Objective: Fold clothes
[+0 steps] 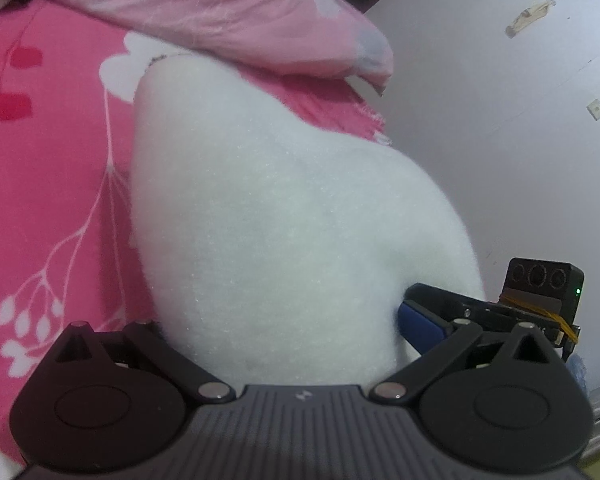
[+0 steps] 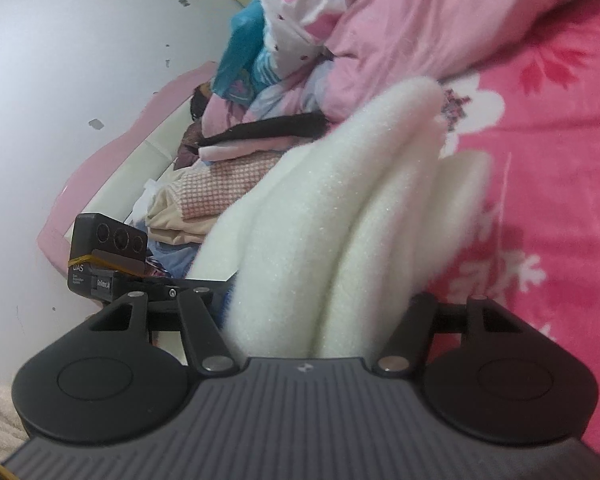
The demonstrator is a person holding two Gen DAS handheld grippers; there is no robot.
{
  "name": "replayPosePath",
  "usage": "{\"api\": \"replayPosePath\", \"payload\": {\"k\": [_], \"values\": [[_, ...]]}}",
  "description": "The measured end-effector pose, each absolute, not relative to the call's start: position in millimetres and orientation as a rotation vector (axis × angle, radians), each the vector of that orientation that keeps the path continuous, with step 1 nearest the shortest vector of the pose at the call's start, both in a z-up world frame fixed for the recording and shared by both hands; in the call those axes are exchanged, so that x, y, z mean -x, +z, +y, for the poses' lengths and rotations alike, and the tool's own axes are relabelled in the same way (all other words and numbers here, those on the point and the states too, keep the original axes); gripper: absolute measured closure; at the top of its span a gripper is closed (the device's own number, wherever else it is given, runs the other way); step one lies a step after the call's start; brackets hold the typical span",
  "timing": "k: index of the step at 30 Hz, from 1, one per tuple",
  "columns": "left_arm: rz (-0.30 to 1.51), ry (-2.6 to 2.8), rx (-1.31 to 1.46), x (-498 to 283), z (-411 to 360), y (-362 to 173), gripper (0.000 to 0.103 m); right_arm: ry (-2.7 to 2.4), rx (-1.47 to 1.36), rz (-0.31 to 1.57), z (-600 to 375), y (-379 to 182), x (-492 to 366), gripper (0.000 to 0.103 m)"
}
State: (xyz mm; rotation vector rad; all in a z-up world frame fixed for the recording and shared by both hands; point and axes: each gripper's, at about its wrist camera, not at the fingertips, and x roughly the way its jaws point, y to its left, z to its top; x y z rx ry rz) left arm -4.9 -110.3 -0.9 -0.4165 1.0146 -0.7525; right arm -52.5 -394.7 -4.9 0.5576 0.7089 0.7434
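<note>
A white fluffy garment (image 1: 260, 200) rises from the pink bed and fills the space between the fingers of my left gripper (image 1: 284, 308). That gripper is shut on it, with a blue pad (image 1: 420, 328) pressed into the fleece on the right. In the right wrist view the same garment (image 2: 340, 200) hangs in thick folds that run down between the fingers of my right gripper (image 2: 320, 296), which is shut on a bunched part of it. The fabric hides the fingertips of both grippers. The garment's far end trails onto the sheet.
A bright pink floral bed sheet (image 1: 40, 200) lies under the garment. A pale pink quilt (image 1: 220, 4) is heaped at the back. A pile of folded and loose clothes (image 2: 220, 184) sits beside the white wall (image 2: 80, 60). A pink headboard edge (image 2: 100, 168) runs along the wall.
</note>
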Motion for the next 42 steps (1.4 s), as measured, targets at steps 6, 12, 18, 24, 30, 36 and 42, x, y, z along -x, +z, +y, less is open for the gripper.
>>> {"api": "replayPosePath", "payload": {"k": [6, 12, 18, 24, 30, 36, 42], "values": [[0.994, -0.762, 0.406, -4.2, -111.0, 9.4, 0.002, 0.747, -0.519, 0.695, -391.8, 12.8, 43.3, 0.041], [0.992, -0.752, 0.406, -41.5, -112.3, -0.4, 0.002, 0.751, -0.487, 0.685, -384.6, 7.3, 7.2, 0.041], [1.106, -0.804, 0.328, -100.0, -121.5, -12.7, 0.002, 0.707, -0.388, 0.749, -366.4, 4.9, -37.8, 0.041], [1.173, -0.821, 0.348, -134.3, -119.5, -19.1, 0.002, 0.633, -0.425, 0.811, -355.8, -3.9, -58.8, 0.042], [1.225, -0.839, 0.342, -152.1, -115.8, 23.9, 0.005, 0.611, -0.449, 0.880, -354.0, 38.4, -72.2, 0.043], [1.231, -0.875, 0.285, -161.9, -114.0, 118.6, 0.005, 0.586, -0.493, 0.855, -353.4, 122.6, -66.1, 0.043], [1.266, -0.883, 0.203, -149.8, -121.3, 190.8, 0.004, 0.555, -0.601, 0.805, -359.1, 179.8, -36.0, 0.043]]}}
